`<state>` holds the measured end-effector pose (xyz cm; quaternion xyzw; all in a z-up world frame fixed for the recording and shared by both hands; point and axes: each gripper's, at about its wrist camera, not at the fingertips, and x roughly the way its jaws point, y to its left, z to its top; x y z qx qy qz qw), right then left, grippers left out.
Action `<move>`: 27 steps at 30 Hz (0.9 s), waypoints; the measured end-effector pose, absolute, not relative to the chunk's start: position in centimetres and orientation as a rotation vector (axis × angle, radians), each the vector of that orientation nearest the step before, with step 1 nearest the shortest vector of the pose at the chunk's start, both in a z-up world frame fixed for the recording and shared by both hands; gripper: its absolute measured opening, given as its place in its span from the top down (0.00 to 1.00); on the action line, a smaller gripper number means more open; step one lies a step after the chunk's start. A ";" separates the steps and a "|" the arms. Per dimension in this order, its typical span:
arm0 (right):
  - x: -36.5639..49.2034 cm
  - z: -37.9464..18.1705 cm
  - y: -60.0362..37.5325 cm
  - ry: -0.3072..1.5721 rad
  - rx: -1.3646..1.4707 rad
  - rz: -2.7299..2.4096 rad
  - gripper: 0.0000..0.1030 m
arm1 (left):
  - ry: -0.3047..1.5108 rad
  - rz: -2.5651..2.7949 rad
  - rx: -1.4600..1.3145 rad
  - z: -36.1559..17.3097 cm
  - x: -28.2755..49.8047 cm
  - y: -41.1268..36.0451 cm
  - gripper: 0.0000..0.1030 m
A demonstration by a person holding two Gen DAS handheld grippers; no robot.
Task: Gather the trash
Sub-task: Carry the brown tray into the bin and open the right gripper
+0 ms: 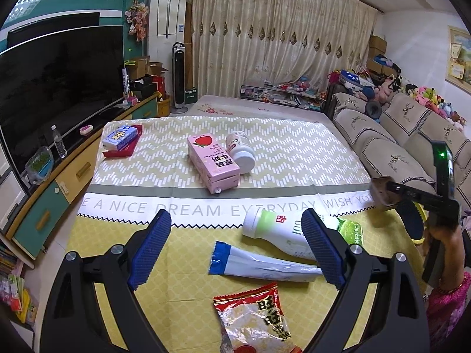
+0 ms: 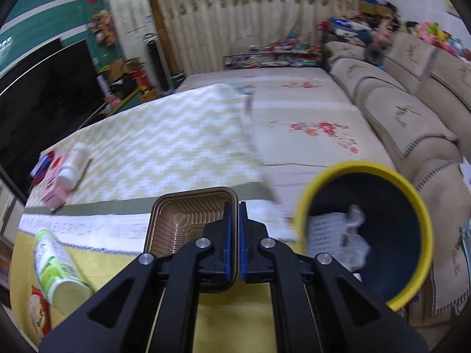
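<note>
My left gripper (image 1: pixel 237 220) is open and empty above the table. Under it lie a white and green bottle (image 1: pixel 273 229), a blue and white wrapper (image 1: pixel 259 264) and a red snack bag (image 1: pixel 253 320). Farther off lie a pink milk carton (image 1: pixel 212 158) and a white jar (image 1: pixel 240 150). My right gripper (image 2: pixel 235 209) is shut on the rim of a brown plastic tray (image 2: pixel 182 220), held above the table's right side, left of a yellow-rimmed bin (image 2: pixel 368 235) that holds crumpled white paper (image 2: pixel 341 235). The right gripper and tray show at the left view's right edge (image 1: pixel 382 188).
A tissue pack on a red tray (image 1: pixel 120 141) sits at the table's far left. A TV (image 1: pixel 59 88) and cabinet run along the left. A sofa (image 1: pixel 397 147) with plush toys runs along the right. A bed-like surface (image 2: pixel 294 111) lies beyond the table.
</note>
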<state>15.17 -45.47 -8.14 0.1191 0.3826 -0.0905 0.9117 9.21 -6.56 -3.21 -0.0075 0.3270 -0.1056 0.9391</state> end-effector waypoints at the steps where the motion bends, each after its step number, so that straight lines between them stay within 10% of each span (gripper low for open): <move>1: 14.8 -8.2 -46.3 0.787 0.255 -0.202 0.96 | 0.668 -0.218 -0.012 -3.2 9.2 -6.8 0.14; 27: 10.5 -11.6 -57.2 0.818 0.366 -0.472 0.82 | 0.710 -0.236 0.021 -4.9 10.1 -8.5 0.14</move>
